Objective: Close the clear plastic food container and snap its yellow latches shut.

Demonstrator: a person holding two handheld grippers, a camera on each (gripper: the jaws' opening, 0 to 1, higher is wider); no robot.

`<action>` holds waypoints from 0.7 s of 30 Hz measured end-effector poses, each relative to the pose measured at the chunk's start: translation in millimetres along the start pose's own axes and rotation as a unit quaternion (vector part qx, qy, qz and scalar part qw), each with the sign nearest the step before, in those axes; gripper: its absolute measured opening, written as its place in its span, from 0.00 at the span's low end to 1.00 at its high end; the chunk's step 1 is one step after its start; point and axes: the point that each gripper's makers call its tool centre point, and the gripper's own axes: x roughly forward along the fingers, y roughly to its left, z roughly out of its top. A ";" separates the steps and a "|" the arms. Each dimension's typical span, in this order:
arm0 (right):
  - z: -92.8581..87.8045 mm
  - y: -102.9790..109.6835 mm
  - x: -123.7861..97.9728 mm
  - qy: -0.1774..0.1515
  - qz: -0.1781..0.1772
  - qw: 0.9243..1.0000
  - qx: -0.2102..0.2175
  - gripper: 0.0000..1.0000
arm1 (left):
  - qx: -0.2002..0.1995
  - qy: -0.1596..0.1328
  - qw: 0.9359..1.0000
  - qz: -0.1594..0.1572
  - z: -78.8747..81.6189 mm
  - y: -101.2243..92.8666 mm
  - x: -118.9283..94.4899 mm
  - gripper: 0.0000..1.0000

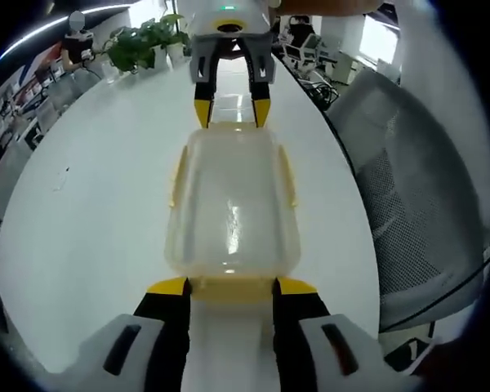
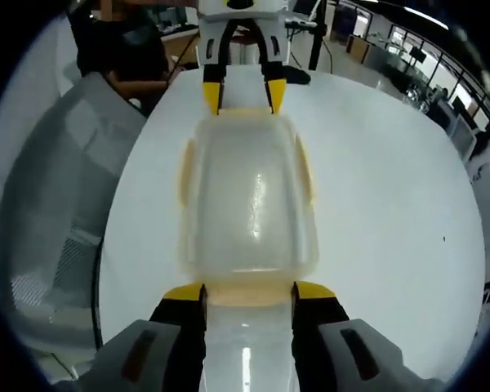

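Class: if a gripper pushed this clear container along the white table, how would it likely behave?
The container looks empty and thin-walled, so probably light. The table looks glossy, so it would likely slide rather than tip. Its broad, low shape suggests stability.

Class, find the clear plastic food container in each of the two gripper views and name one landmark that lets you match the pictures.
Left gripper view: the container lies centre frame on the white table, between the left gripper below and the right gripper above.
Right gripper view: the container lies centre frame, just beyond the right gripper.
Shared landmark: the grey mesh chair beside the table.
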 end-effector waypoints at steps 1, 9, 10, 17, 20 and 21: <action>0.5 0.8 -3.4 -0.003 0.001 1.000 0.001 0.40 | -0.001 0.000 1.000 0.000 1.9 -0.7 -1.8 0.39; 0.8 6.2 -33.4 -0.012 -0.010 1.000 -0.002 0.40 | 0.002 -0.012 1.000 0.004 25.2 -4.9 -15.5 0.39; 0.2 5.9 -37.0 -0.012 -0.012 1.000 -0.001 0.40 | 0.002 -0.015 1.000 0.005 28.6 -4.7 -17.1 0.39; -6.7 5.8 -67.3 -0.012 -0.026 1.000 -0.001 0.40 | 0.010 -0.019 1.000 0.009 57.4 -1.3 -23.2 0.39; -14.2 6.5 -80.1 -0.014 -0.029 0.999 0.005 0.40 | 0.010 -0.023 1.000 0.006 68.9 -1.9 -22.2 0.39; -16.9 7.6 -82.7 -0.015 -0.029 0.999 0.007 0.39 | 0.011 -0.024 1.000 0.005 72.1 -2.4 -21.5 0.39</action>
